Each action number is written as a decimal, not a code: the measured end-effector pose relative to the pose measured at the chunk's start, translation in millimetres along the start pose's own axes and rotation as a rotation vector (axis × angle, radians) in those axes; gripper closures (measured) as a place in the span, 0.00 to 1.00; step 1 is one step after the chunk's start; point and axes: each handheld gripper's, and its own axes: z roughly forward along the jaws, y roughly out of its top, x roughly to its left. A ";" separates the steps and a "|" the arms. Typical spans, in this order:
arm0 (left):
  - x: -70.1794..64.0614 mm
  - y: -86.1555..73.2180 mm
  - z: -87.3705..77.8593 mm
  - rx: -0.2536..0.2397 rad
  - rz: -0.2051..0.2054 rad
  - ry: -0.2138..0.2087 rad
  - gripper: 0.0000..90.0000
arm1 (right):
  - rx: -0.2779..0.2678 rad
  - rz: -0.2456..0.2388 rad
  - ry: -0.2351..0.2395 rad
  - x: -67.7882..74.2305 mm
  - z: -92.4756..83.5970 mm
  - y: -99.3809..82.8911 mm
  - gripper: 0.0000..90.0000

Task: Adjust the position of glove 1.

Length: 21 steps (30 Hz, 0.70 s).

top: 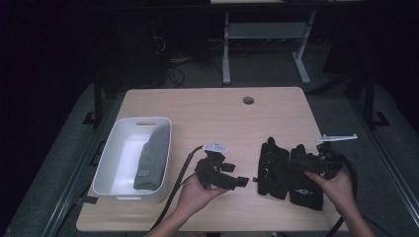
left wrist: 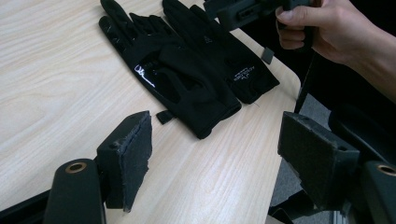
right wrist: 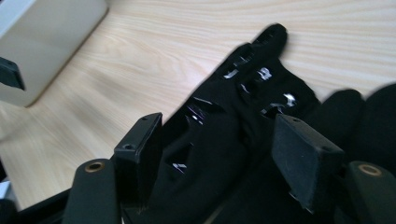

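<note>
Two black gloves lie side by side on the wooden table, right of centre: one glove (top: 272, 168) (left wrist: 182, 79) (right wrist: 233, 107) and the other glove (top: 306, 190) (left wrist: 229, 60) (right wrist: 373, 112) to its right. My right gripper (top: 296, 163) (right wrist: 217, 130) hovers low over them, open, its jaws astride the nearer glove's fingers without closing on them. My left gripper (top: 239, 181) (left wrist: 219, 126) is open and holds nothing, pointing toward the gloves from their left, a short way off. The right hand (left wrist: 327, 28) and its gripper show in the left gripper view.
A white bin (top: 111, 148) (right wrist: 46, 37) stands at the table's left with a grey knitted item (top: 153, 158) inside. A round cable hole (top: 248, 100) is near the far edge. The gloves lie close to the table's right front edge.
</note>
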 end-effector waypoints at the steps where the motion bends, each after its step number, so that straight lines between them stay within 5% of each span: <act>1: -0.4 -0.1 1.7 -0.002 0.000 -0.005 0.29 | -0.003 -0.007 -0.008 -1.3 -0.9 -2.4 0.38; 16: -4.6 -0.9 17.1 0.021 0.009 -0.024 0.28 | 0.048 -0.062 -0.180 -17.0 -5.2 -33.3 0.44; 21: -4.9 -1.1 19.8 0.024 0.010 -0.026 0.28 | 0.076 -0.117 -0.242 -18.3 -3.6 -40.1 0.47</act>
